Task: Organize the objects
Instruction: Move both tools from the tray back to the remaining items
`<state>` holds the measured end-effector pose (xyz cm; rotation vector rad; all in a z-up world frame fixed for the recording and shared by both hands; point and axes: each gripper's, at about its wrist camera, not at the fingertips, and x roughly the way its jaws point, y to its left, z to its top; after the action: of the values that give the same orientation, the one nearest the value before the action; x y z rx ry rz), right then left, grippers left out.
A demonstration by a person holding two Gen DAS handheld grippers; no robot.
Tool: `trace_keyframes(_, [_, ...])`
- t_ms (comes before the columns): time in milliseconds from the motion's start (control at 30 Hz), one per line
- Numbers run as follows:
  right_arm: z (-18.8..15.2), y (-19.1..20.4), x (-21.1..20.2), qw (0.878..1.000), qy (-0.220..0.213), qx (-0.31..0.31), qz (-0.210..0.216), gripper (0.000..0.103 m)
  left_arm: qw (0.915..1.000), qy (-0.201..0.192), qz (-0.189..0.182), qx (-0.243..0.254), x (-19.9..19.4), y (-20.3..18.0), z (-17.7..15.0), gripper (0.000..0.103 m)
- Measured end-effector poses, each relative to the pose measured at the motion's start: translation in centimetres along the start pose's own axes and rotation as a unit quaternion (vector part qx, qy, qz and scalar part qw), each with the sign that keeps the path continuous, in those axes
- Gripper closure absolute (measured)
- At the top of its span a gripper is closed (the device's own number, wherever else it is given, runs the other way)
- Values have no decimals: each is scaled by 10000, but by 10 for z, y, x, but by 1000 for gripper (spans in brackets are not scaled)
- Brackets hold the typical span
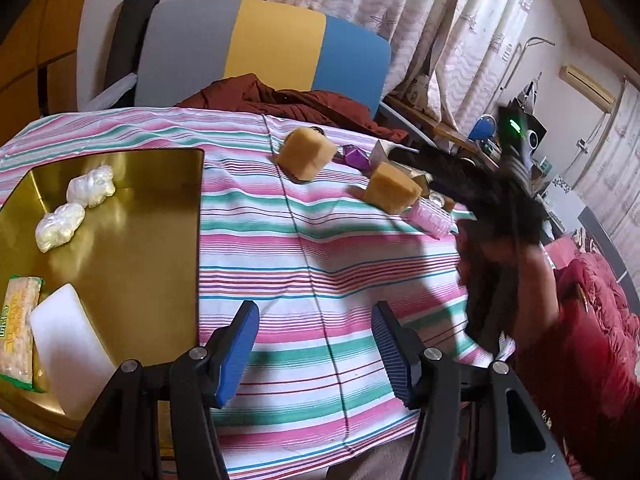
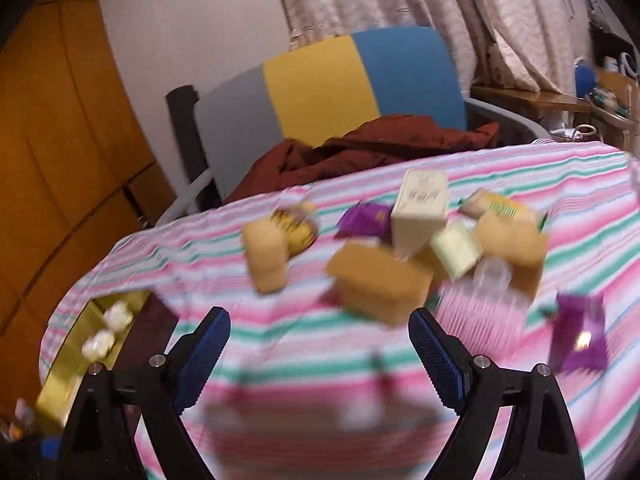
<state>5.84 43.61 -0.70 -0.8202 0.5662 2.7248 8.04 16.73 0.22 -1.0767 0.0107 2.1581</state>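
The gold tray [image 1: 120, 240] lies at the left of the left wrist view and serves, by the look of it, as the collecting place: two white wads [image 1: 76, 208], a green-edged packet [image 1: 20, 332] and a white block [image 1: 68, 352] already lie in it, grouped along its left side. The rest of the things stay loose on the striped cloth [image 1: 340, 280] of the bench, well apart from the tray, toward the upper right of that view.

The left tool [image 1: 314, 354] hovers beside the tray's right edge with its jaws spread wide and nothing between them, probably because its load is already delivered or it waits its turn.

In the blurred right wrist view the right tool [image 2: 320, 354] is also wide and empty, pointed at the cluster in the middle of the frame. The nearest tan sponge [image 2: 380, 284] sits just above its fingertips, so this is the likely next pick. Behind it crowd a cream box [image 2: 420, 208], another sponge [image 2: 266, 256], a purple packet [image 2: 364, 220] and a pale green piece [image 2: 456, 254]; a second purple packet [image 2: 580, 336] lies apart at the right. The blur suggests the tool is moving.
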Motion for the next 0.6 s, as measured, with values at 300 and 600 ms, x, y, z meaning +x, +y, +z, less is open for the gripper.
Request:
trace_keyframes(300, [-17,20,9,9993,239,-186,215,7,9998,-162,68,-72,-8,4,0,44])
trace_keyframes(600, [-37,-46,-42,9912,-324,916,-901,8,10000,-6,-64,-52,3,-3,-3,44])
